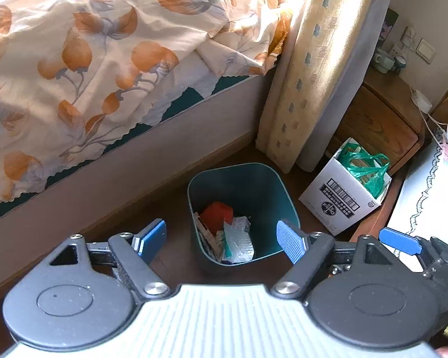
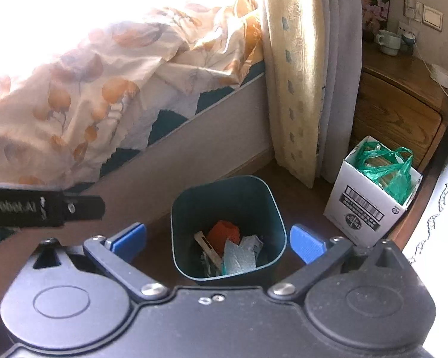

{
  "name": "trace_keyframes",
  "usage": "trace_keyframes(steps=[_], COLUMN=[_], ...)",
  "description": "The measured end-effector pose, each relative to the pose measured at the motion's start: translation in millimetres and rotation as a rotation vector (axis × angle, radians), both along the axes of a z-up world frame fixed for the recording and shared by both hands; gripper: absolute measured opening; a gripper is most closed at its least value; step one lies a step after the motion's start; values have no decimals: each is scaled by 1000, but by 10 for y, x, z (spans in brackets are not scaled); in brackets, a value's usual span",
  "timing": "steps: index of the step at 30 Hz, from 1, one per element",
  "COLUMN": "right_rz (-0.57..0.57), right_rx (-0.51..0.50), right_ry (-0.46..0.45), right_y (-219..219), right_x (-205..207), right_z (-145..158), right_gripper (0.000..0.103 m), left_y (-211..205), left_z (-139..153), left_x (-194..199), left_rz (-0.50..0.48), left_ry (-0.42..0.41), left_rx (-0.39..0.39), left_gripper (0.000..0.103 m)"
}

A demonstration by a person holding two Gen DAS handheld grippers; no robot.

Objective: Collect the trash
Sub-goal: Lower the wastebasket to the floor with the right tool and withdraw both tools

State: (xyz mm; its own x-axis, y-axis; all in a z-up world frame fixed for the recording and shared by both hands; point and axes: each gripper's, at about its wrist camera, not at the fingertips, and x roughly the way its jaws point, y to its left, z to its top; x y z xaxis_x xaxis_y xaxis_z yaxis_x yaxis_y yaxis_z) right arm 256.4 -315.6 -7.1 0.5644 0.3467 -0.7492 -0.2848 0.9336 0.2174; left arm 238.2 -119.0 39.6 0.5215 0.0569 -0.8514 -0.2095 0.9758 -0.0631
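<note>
strong daylight pours in from about 11 o'clock in both views. in the right wrist view it burns the upper left to blank white and washes out the bedspread (image 2: 83,89); in the left wrist view the bedspread (image 1: 74,59) keeps its colour, with glare along the curtain (image 1: 316,59). the floor (image 1: 176,203) and the inside of the bin (image 1: 242,188) lie in soft shadow. fisheye bending curves the bed edge and walls, and dark corners show at 1 o'clock. focus is mildly soft throughout.
</note>
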Motion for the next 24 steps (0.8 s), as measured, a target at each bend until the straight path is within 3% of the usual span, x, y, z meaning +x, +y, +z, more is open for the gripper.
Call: trace_keyframes(steps=[24], right_rz=[-28], right_rx=[-70], right_ry=[-81], right_y=[68], right_x=[-246], right_z=[9], right_gripper=[103], left_y=[75], left_z=[40], left_x=[-331], left_rz=[1], left_ry=[-24], left_rx=[56], left_gripper=[81])
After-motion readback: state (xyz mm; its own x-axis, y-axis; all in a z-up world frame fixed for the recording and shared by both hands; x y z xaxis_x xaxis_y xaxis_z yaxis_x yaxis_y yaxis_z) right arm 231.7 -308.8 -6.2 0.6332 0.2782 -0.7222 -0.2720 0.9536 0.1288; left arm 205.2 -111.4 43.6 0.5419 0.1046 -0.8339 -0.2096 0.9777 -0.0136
